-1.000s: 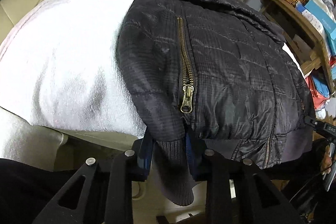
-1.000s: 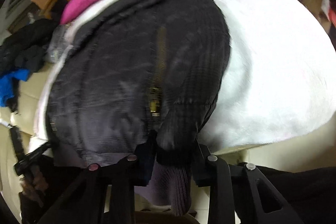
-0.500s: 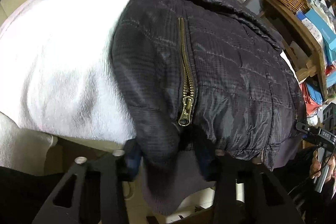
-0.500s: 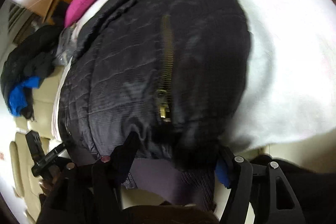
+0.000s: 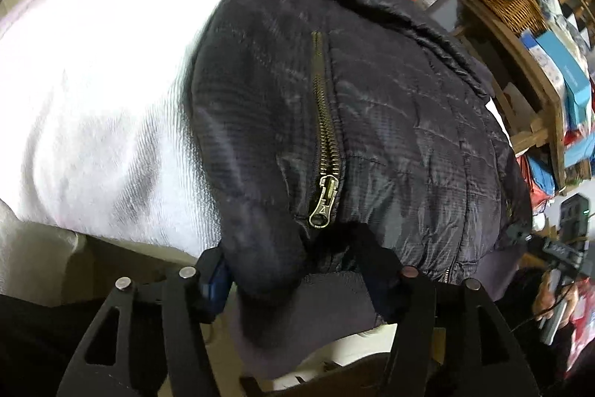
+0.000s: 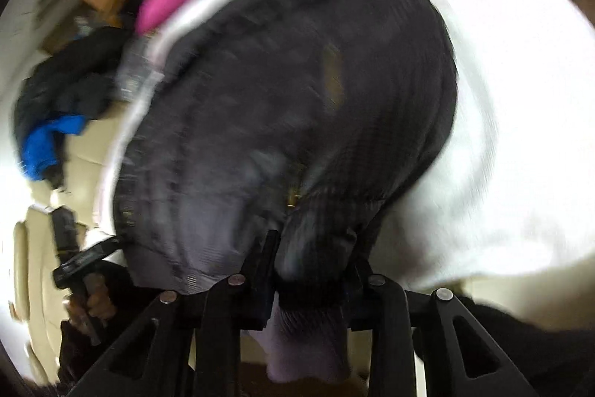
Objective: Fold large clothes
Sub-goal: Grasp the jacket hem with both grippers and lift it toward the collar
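White fleecy cover point(image 5: 111, 92) under quilted black jacket point(image 5: 390, 121) (brass zip); left tongs point(image 5: 297, 274) parted, right tongs point(image 6: 312, 281) clamping ribbed cuff point(image 6: 308, 337).

Left gripper point(image 5: 299, 270), right gripper point(image 6: 310, 276): black frames, silver rivets, blue pads.

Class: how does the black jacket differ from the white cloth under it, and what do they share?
The jacket is black, quilted and shiny; the white cloth is plain and fuzzy. The jacket has a brass zipper; the cloth shows none. The jacket lies on top; the cloth spreads beneath. Both are soft fabric.
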